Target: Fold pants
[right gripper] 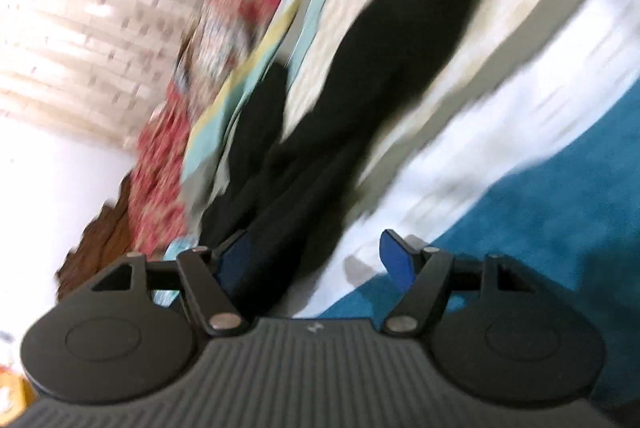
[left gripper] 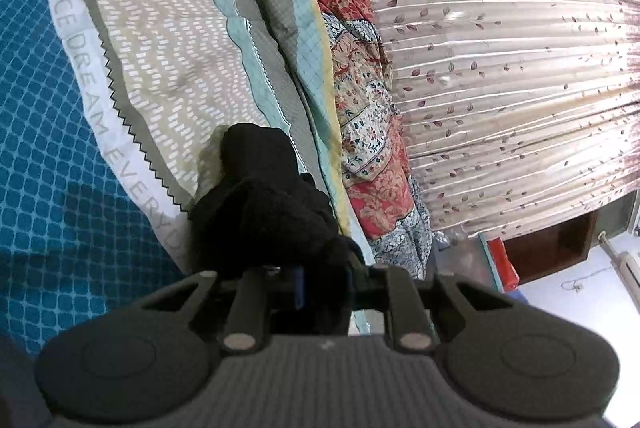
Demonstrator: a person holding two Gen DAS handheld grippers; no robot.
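**Black pants part-gathered on the bed, fold still under way**

The left hand-held gripper is pinching a bunched end of the black pants, its blue pads drawn narrow with the dark cloth between them. The bunch is rising off the patterned bedcover, just beside the cover's zigzag-edged white band. The right hand-held gripper is standing wide, its blue pads apart and pressing on nothing; a length of the pants is running between them and away across the bedcover. That view is blurred, so whether its left pad is touching the cloth cannot be told.

Judged from this layout, the fold is at an early or middle stage. One end is being lifted, while the rest of the garment is lying stretched out and unstacked, so no finished, flat packet is showing. Carrying the held end over and smoothing the result appears to be what is left.

Printed along the white band beside the pants, the words "HAVE A NICE DREAM EVERYD…" are reading clearly; the last letters are hidden behind the cloth. No label is showing on the pants.
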